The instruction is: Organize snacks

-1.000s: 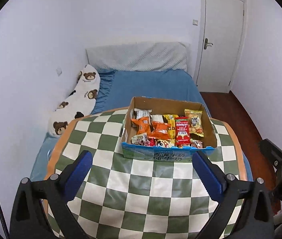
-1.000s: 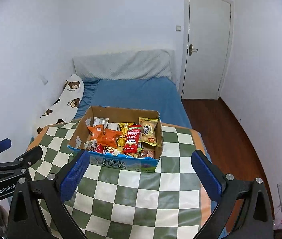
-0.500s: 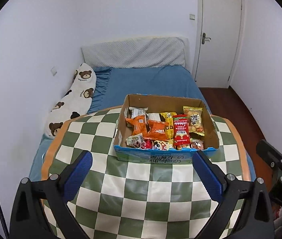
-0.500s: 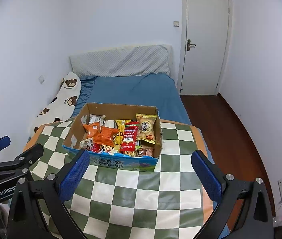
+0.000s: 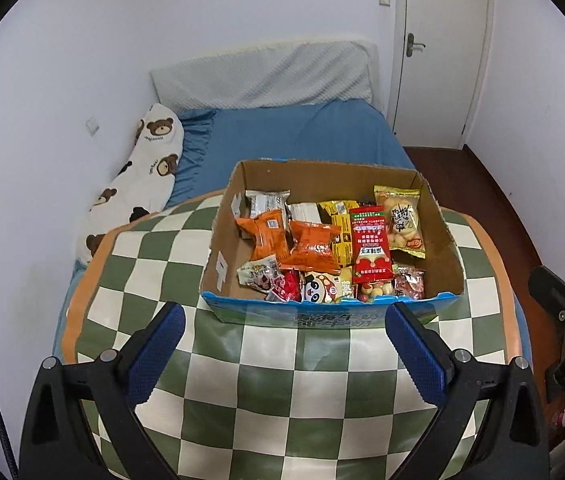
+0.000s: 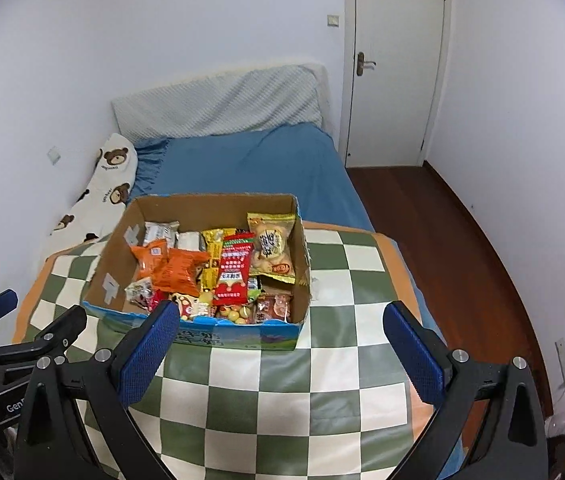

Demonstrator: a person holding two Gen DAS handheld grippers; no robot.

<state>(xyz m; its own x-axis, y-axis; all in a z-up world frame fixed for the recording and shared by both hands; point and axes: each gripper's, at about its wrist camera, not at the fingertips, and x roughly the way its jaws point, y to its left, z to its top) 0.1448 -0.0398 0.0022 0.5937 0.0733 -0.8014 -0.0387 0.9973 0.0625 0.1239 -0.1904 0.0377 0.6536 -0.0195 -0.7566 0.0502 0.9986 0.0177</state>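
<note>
Right now every snack in sight lies inside the cardboard box (image 5: 438, 216), which sits on the checked cloth (image 5: 322, 392) toward its far edge, nearest the bed (image 5: 294, 136); none shows on the cloth outside the box. Against the box's left wall lie two orange packets (image 5: 294, 240), a tall red packet (image 5: 370, 248) runs down the middle, and a yellow bag of round biscuits (image 5: 402, 220) leans near the right wall, with small wrapped sweets (image 5: 322, 288) crowded along the near wall. That layout would fit a sorted box as well as a jumbled one awaiting sorting, so how far the tidying stands cannot be judged. Both tools hover short of the box's near wall: the left gripper (image 5: 282, 348) has its fingers spread wide with nothing between them, and the right gripper (image 6: 282, 344) is likewise wide and bare. The packets look light, puffy and crinkly, probably slick foil that slides under pressure, and the biscuits would likely crush under a hard squeeze. A crimped end seam or a flat corner seems the safest hold; the small sweets would need a narrow pinch across the middle.
</note>
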